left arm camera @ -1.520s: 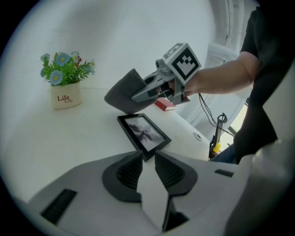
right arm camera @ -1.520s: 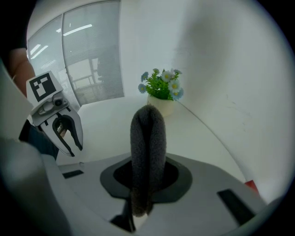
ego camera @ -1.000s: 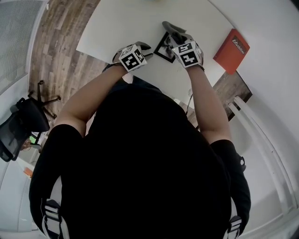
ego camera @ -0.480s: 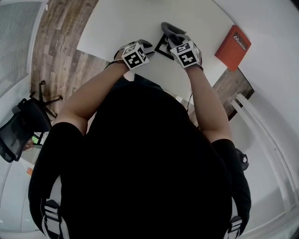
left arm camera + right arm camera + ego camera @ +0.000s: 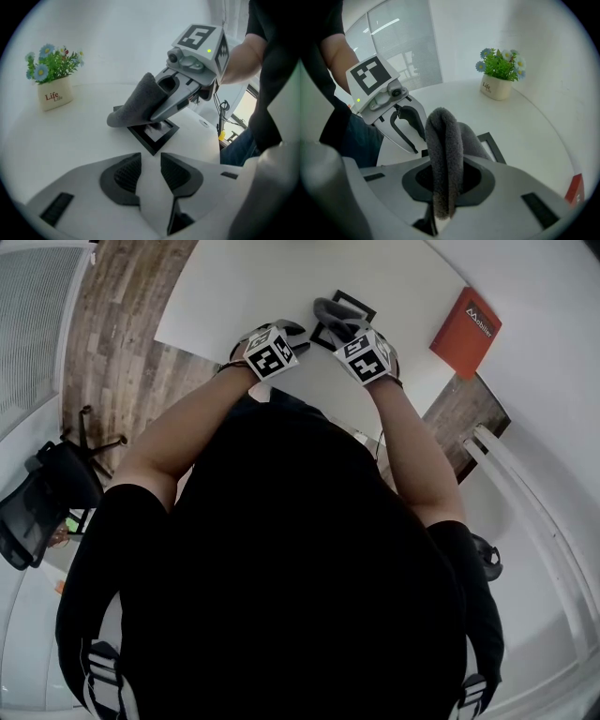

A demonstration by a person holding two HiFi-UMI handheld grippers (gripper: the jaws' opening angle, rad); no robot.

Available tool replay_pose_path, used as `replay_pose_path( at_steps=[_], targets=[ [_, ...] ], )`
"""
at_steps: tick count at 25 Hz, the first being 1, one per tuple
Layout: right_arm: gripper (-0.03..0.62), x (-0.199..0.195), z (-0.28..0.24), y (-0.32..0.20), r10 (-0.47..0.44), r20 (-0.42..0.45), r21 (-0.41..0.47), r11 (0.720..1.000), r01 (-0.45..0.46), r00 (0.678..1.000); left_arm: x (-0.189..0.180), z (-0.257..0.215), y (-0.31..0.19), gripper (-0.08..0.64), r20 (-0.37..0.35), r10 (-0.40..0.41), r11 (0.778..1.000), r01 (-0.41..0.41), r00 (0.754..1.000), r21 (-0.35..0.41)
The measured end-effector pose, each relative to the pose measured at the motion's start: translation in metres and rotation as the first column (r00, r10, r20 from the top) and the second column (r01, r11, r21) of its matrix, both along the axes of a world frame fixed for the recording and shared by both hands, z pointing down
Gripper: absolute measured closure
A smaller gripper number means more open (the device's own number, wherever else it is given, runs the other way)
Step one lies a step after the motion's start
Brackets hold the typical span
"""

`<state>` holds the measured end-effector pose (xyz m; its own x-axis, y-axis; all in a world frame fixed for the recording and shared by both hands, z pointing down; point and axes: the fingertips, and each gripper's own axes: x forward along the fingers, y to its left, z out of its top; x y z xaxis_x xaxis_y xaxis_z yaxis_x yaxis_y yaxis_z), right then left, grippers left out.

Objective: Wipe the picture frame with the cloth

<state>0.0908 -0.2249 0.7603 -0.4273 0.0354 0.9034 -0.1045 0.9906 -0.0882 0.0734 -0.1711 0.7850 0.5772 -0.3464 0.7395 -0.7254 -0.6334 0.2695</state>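
A small black picture frame lies flat on the white table. My right gripper is shut on a folded grey cloth, which hangs over the frame and rests on its far part. In the head view the cloth covers the frame's left side, and the frame's black border shows to the right of it. My left gripper is open with nothing between its jaws. It sits just short of the frame's near corner and does not touch it.
A white pot of green leaves and blue flowers stands at the far side of the table. A red book lies near the table's right edge. The right gripper's marker cube stands above the frame. An office chair is on the wooden floor, left.
My right gripper has slid the cloth to the left across the frame, and more of the frame's right border now shows. The left gripper has stayed where it was.
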Motion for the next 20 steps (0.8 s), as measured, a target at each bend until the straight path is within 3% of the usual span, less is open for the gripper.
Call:
replay_pose_path(
  at_steps=[20],
  targets=[
    [0.543, 0.013, 0.002, 0.05, -0.079, -0.05, -0.076, 0.994, 0.075, 0.996, 0.001, 0.0, -0.002, 0.42, -0.01, -0.016, 0.999, 0.016, 1.0, 0.028]
  ],
)
